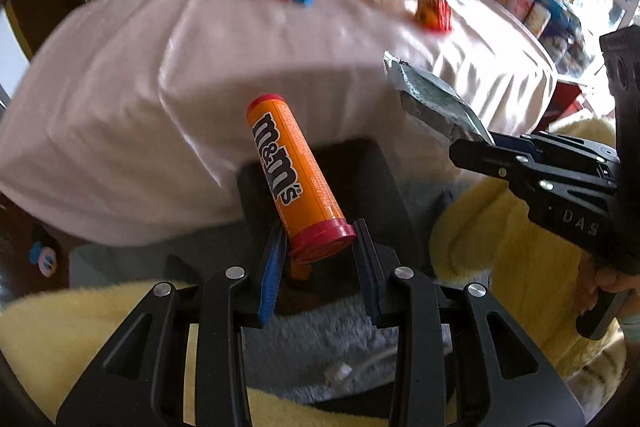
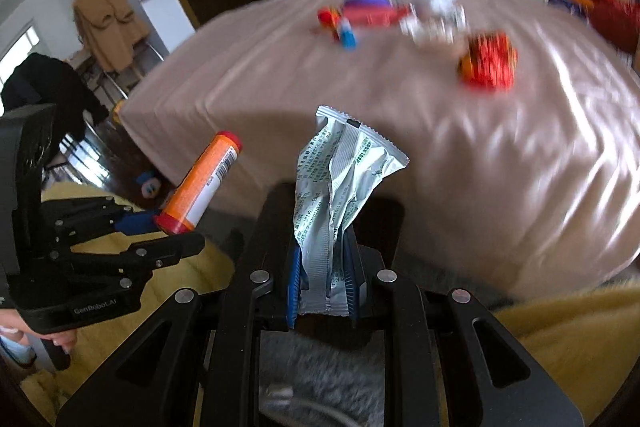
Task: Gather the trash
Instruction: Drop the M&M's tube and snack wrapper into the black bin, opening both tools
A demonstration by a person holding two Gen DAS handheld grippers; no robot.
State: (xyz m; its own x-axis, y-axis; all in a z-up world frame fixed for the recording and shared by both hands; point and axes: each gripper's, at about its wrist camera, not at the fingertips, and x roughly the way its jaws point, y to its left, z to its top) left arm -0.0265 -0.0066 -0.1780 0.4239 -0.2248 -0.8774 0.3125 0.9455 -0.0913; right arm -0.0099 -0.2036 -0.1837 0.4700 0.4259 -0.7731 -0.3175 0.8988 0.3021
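My left gripper (image 1: 320, 247) is shut on the red cap end of an orange M&M's tube (image 1: 294, 173), which sticks forward over a dark bin (image 1: 372, 179) below the table edge. The tube also shows in the right wrist view (image 2: 198, 185). My right gripper (image 2: 322, 267) is shut on a crumpled silver foil wrapper (image 2: 340, 179) standing upright above the same bin (image 2: 276, 215). In the left wrist view the right gripper (image 1: 472, 147) holds the wrapper (image 1: 430, 99) to the right of the tube.
A table with a pink cloth (image 1: 200, 67) carries more litter at its far side: a red-orange packet (image 2: 488, 63), a white crumpled wrapper (image 2: 436, 15), red, purple and blue items (image 2: 360, 13). Yellow fleece (image 1: 500, 247) and a grey rug (image 1: 332, 347) lie below.
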